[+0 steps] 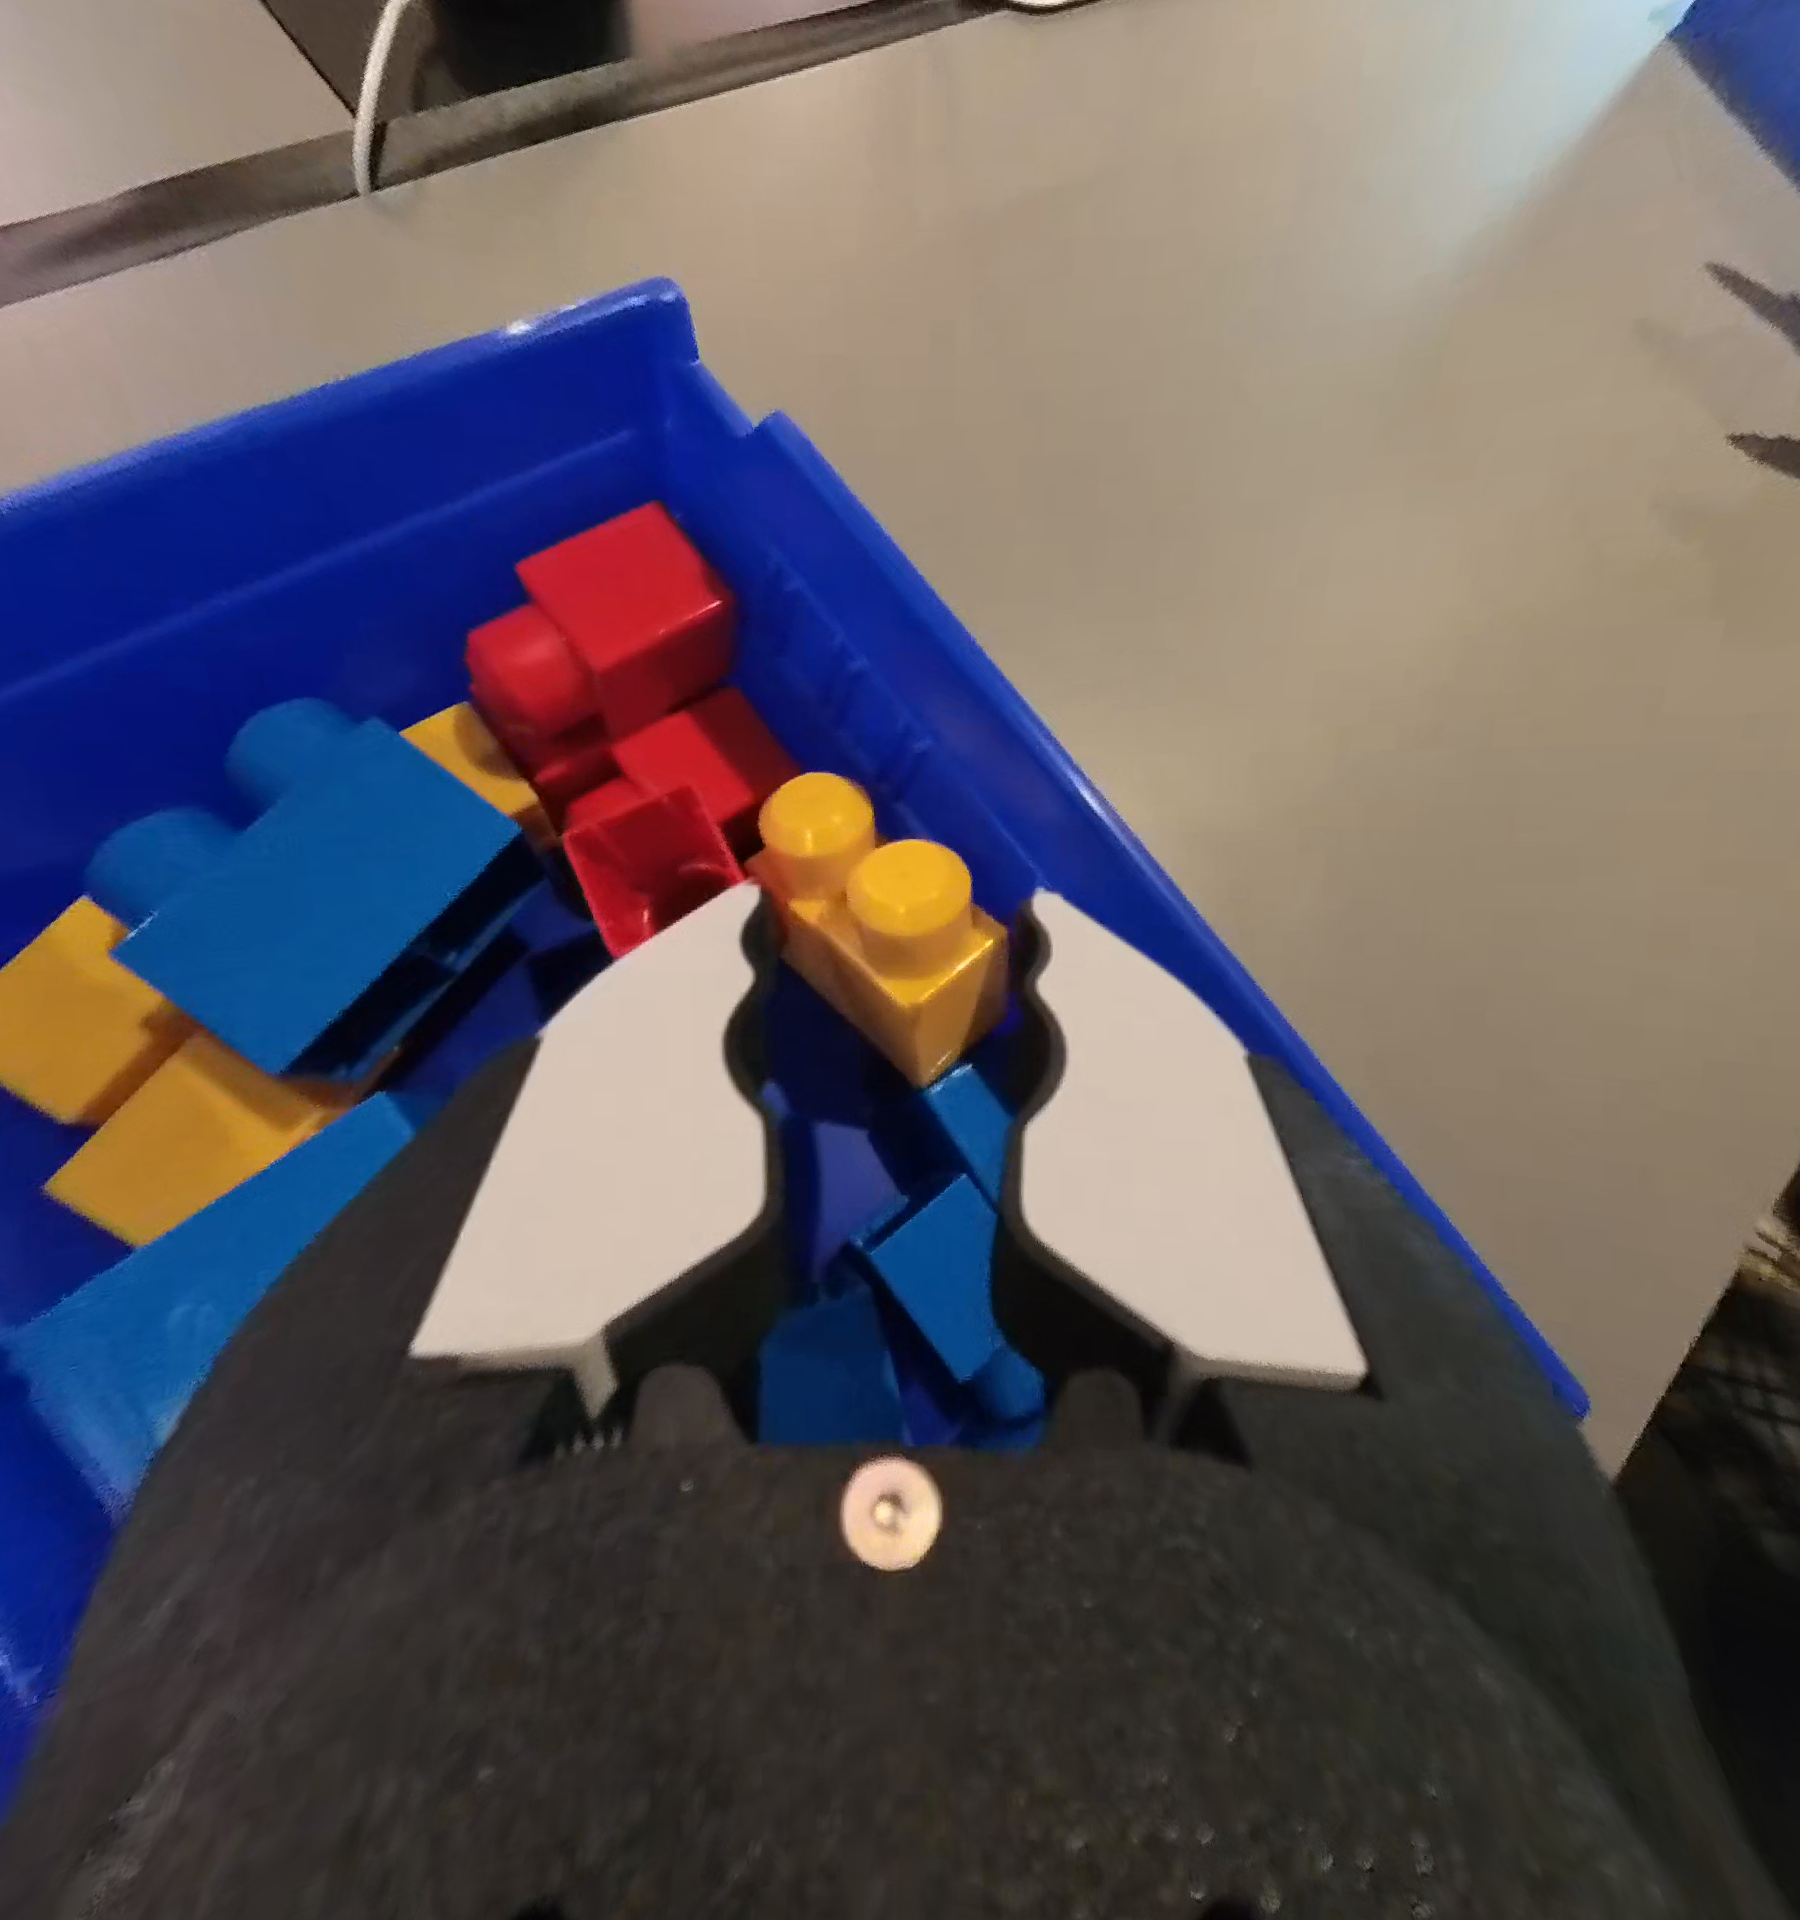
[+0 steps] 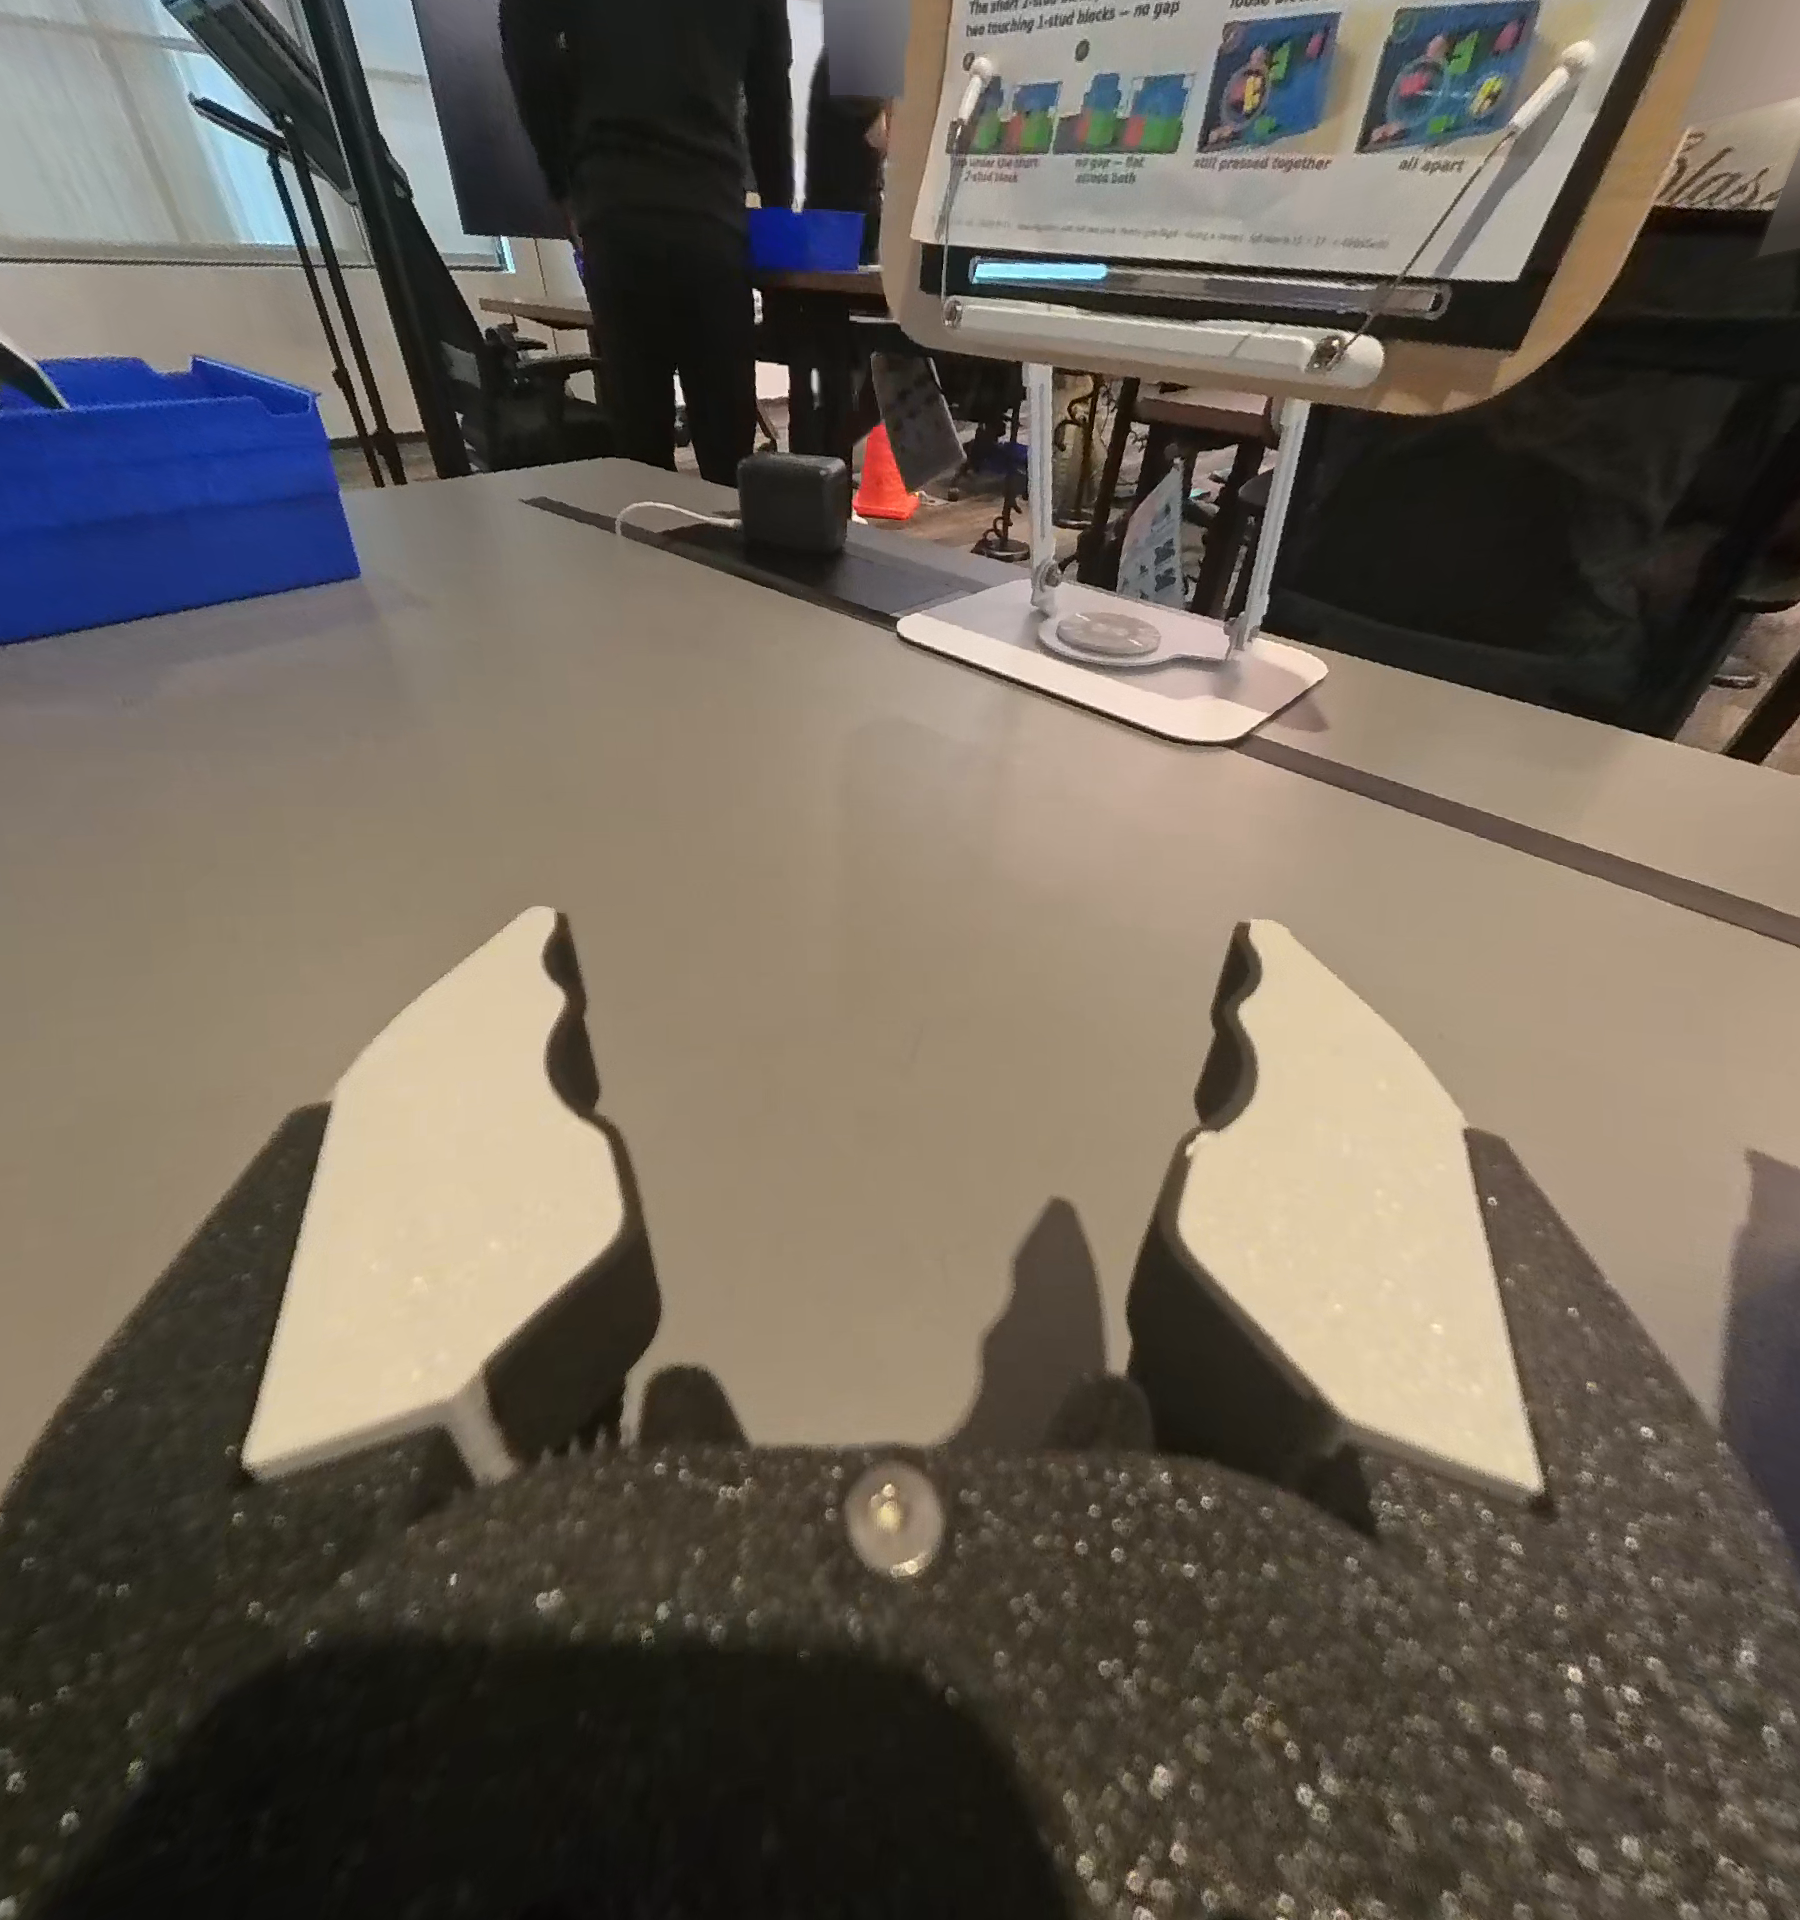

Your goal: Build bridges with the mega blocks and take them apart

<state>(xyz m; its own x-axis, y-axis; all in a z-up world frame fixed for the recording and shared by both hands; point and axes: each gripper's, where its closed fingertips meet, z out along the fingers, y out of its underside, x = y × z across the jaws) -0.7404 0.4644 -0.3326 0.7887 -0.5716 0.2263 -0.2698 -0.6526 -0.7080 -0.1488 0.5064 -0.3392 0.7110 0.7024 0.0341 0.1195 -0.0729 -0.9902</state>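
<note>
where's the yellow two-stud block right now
In the left wrist view, the yellow two-stud block sits in the blue bin by its right wall, between the open left claw's tips, beside the red blocks.

Red, blue, yellow mega blocks heaped loose in blue bin (none joined, two-stud yellow uppermost).

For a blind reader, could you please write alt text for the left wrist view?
The left gripper reaches into a blue bin on a grey table, its fingers either side of a yellow block. Red, blue and yellow blocks fill the bin.
</note>
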